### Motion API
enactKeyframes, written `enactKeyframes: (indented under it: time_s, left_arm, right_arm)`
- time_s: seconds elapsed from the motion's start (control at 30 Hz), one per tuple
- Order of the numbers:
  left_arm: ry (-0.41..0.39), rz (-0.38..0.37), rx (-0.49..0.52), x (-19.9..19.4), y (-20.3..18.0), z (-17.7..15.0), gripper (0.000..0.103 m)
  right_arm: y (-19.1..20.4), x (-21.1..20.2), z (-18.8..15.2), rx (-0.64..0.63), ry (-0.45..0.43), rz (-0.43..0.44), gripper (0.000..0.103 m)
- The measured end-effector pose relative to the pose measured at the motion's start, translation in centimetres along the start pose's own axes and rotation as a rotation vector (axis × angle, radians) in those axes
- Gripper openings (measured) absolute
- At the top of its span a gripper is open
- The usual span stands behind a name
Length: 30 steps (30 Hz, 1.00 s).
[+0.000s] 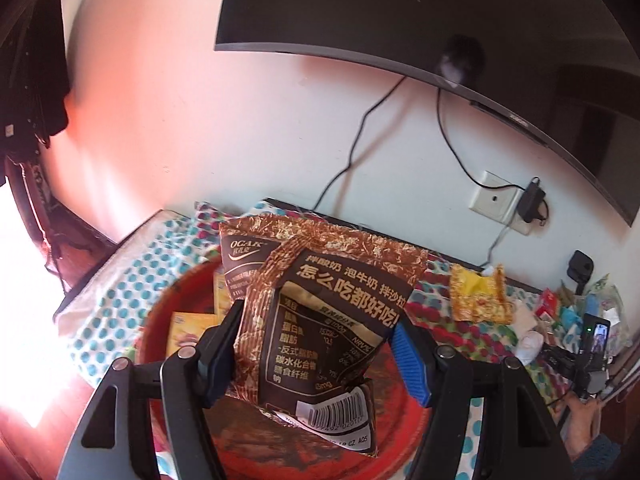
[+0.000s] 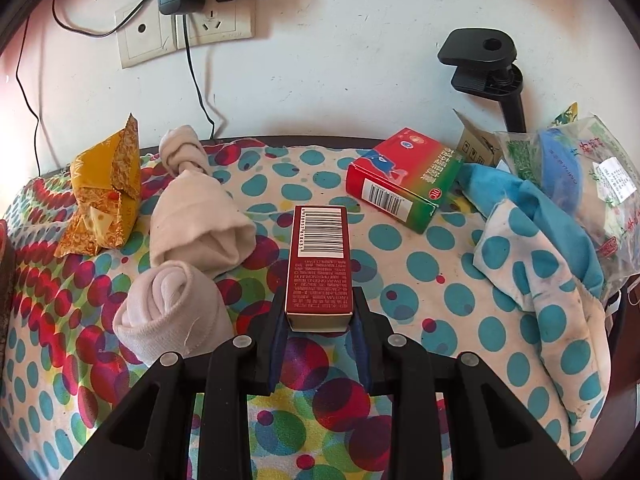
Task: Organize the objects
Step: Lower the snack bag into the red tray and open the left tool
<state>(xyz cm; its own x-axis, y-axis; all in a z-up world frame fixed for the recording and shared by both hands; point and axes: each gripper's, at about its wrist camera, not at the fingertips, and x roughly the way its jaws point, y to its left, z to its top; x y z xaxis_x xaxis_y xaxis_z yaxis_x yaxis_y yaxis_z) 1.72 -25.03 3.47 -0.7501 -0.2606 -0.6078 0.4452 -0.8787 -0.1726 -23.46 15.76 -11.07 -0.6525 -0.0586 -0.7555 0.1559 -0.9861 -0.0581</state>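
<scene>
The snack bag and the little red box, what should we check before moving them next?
1. Left gripper jaws shut on the brown snack bag: ok.
2. Bag is over the red basin: ok.
3. Room left in the basin: cannot tell; the bag hides much of it.
4. Right gripper jaws shut on the small red box: ok.
5. Box is lifted off the dotted cloth: cannot tell.

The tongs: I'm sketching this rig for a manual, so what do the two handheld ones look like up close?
Both are matte black plastic, angular, with triangular cut-outs in the side frames and round silver pins at the link joints. The left tongs carry ribbed blue pads inside the fingers. The right tongs have darker blue pads. No cables or markings show on either.
</scene>
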Motion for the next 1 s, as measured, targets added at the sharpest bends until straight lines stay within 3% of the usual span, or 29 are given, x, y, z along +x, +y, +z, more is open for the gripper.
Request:
enactKeyframes:
  time_s: [0.17,0.4,0.73,1.0]
  left_arm:
    - [-0.010,0.073,0.020,-1.0,1.5,1.4,0.069]
    - [0.012,0.102,0.015,-0.2,2.3,2.3,0.069]
    - [0.133,0.007,0.043,6.5,-0.3,0.9,0.069]
    - [0.181,0.006,0.140,11.1,-3.5,1.0,0.069]
  right_arm:
    - [0.2,0.4,0.0,-0.010,0.018,0.011,0.027]
    - [0.4,-0.1,-0.1,-0.017,-0.007,0.006,0.027]
    - [0.6,0.3,-0.1,-0.027,0.017,0.007,0.027]
    - [0.8,0.5,-0.1,-0.040,0.028,0.001,0.027]
